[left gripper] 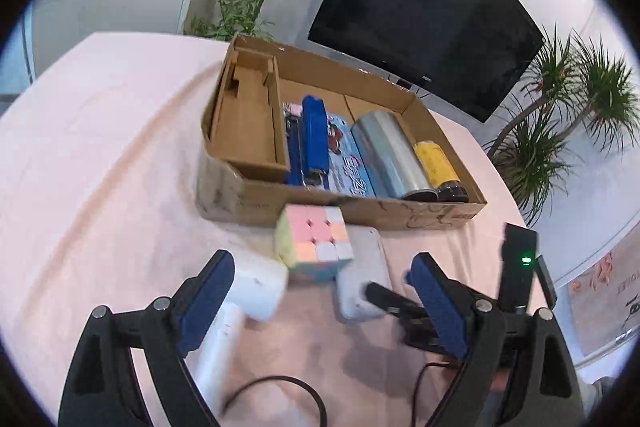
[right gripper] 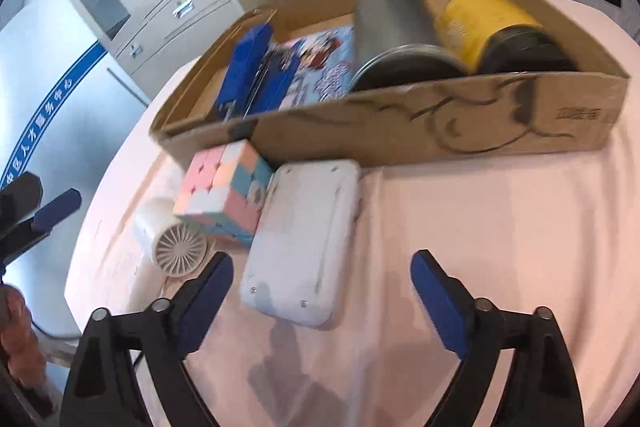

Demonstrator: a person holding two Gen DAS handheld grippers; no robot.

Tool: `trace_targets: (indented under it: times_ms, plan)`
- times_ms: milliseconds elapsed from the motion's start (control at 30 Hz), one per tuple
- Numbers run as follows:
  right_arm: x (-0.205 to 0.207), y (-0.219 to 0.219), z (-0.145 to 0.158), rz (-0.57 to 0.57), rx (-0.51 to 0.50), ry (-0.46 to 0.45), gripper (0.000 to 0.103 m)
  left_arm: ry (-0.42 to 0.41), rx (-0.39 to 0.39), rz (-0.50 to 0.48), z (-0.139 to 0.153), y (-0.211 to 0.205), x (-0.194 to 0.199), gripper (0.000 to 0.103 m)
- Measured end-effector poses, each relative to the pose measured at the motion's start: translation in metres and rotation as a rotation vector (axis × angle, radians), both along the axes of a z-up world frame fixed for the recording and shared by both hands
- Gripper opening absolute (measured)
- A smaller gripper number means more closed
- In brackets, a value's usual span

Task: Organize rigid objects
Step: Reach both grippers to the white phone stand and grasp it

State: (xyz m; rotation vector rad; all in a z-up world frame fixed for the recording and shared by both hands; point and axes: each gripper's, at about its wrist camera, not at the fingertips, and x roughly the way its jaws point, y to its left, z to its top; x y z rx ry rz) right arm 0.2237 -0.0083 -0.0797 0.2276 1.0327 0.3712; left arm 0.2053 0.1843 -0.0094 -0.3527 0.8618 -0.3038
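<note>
Ahead of right gripper [right gripper: 322,283], jaws spread, empty: white case [right gripper: 304,239]. Fan grille [right gripper: 181,253] visible only there; left gripper [left gripper: 322,285] likewise spread, empty.

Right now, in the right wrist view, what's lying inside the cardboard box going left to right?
blue stapler → illustrated pencil case → silver can → yellow can, all lying in the cardboard box.

A counter [right gripper: 500,227] draped in pale pink cloth carried a shallow brown cardboard box [right gripper: 400,123], a pastel puzzle cube [right gripper: 224,187], a flat white plastic case [right gripper: 304,239], and what looked like a small white handheld fan [right gripper: 172,239].
</note>
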Motion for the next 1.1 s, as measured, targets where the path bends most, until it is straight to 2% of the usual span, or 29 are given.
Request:
trace_targets:
  times_ms: [67, 133, 267, 333, 433, 533, 600, 667, 700, 733, 767, 800, 1000, 1067, 1100]
  plan:
    - [0.004, 0.014, -0.005, 0.034, -0.014, -0.008, 0.084, 0.023, -0.019, -0.007, -0.001, -0.005, -0.005, 0.089]
    - [0.007, 0.027, -0.013, 0.054, -0.079, -0.003, 0.069, 0.036, -0.024, -0.012, 0.003, -0.010, -0.013, 0.089]
    - [0.001, 0.016, -0.016, 0.045, -0.032, -0.024, 0.062, 0.019, -0.027, -0.084, 0.007, -0.035, -0.032, 0.089]
    - [-0.005, 0.003, -0.012, 0.051, 0.009, -0.044, 0.038, 0.062, -0.056, -0.097, -0.003, -0.044, -0.031, 0.089]
    - [-0.009, -0.016, -0.007, 0.082, 0.012, -0.030, 0.028, 0.142, -0.171, -0.115, -0.028, -0.056, -0.024, 0.089]
    - [-0.022, -0.035, -0.009, 0.111, 0.054, 0.023, 0.028, 0.207, -0.244, -0.128, -0.056, -0.068, -0.009, 0.089]
    - [-0.022, -0.047, -0.010, 0.095, 0.076, 0.035, 0.029, 0.235, -0.262, -0.118, -0.071, -0.073, 0.005, 0.086]
    - [-0.026, -0.058, -0.008, 0.078, 0.100, 0.033, 0.036, 0.272, -0.276, -0.085, -0.089, -0.073, 0.022, 0.083]
    - [-0.028, -0.063, -0.007, 0.073, 0.099, 0.019, 0.047, 0.277, -0.275, -0.060, -0.094, -0.071, 0.027, 0.083]
    - [-0.029, -0.067, -0.006, 0.071, 0.090, 0.005, 0.060, 0.287, -0.282, -0.048, -0.100, -0.070, 0.033, 0.079]
    - [-0.031, -0.068, -0.005, 0.071, 0.082, -0.006, 0.064, 0.295, -0.289, -0.046, -0.103, -0.070, 0.037, 0.071]
    - [-0.032, -0.069, -0.003, 0.081, 0.073, -0.020, 0.066, 0.305, -0.297, -0.049, -0.106, -0.070, 0.040, 0.066]
    - [-0.032, -0.044, 0.009, 0.184, 0.004, -0.101, 0.065, 0.321, -0.278, -0.050, -0.114, -0.076, 0.052, 0.039]
    - [-0.030, -0.028, 0.013, 0.242, -0.035, -0.141, 0.065, 0.335, -0.307, -0.048, -0.117, -0.074, 0.053, 0.026]
    - [-0.032, -0.023, 0.014, 0.269, -0.053, -0.148, 0.065, 0.337, -0.330, -0.049, -0.118, -0.073, 0.053, 0.026]
